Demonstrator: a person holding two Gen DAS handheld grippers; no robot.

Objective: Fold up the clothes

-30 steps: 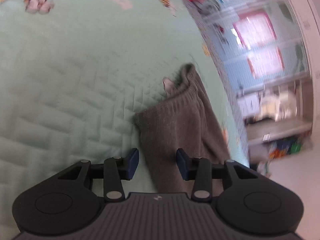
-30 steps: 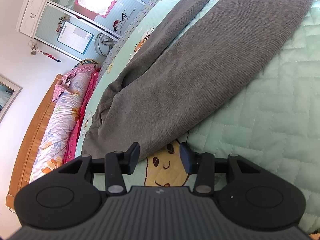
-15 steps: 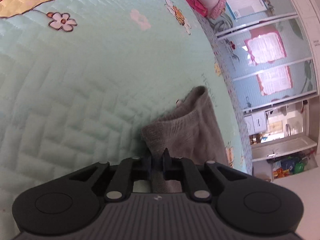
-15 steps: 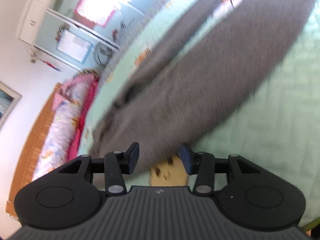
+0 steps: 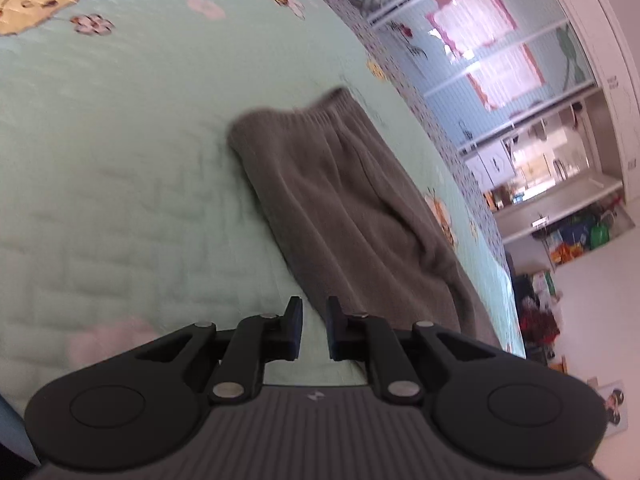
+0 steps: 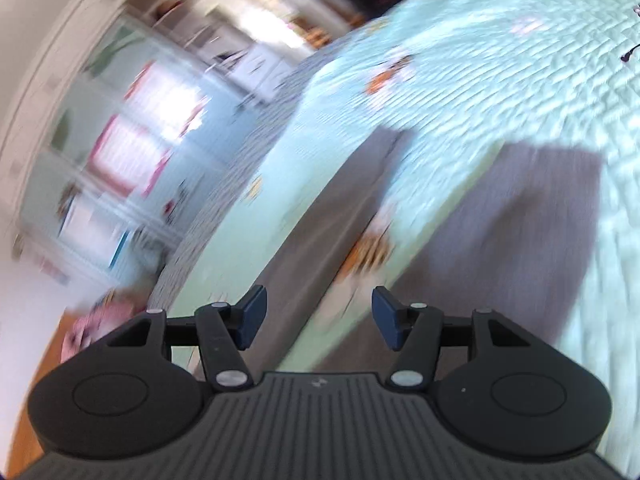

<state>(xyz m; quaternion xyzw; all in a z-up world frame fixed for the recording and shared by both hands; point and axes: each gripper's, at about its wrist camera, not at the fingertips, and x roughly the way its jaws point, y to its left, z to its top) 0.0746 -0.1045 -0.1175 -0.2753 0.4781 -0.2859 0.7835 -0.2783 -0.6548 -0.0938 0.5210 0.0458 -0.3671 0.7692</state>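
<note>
While grey trousers [image 5: 340, 208] lie on the bed [image 5: 120, 160] ahead, the left gripper [image 5: 313, 330] jaws open slightly, released; the right gripper [image 6: 318, 316] jaws widen, empty.

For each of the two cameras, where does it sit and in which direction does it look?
Left wrist: on the left gripper, looking down along its fingers over the grey trousers on the green quilt; its opening jaws show a narrow gap over the trousers' edge.
Right wrist: on the right gripper, blurred, looking along both trouser legs; its opening jaws hold nothing.
Shared: trousers, quilt, wardrobe doors. No hand shows.
</note>
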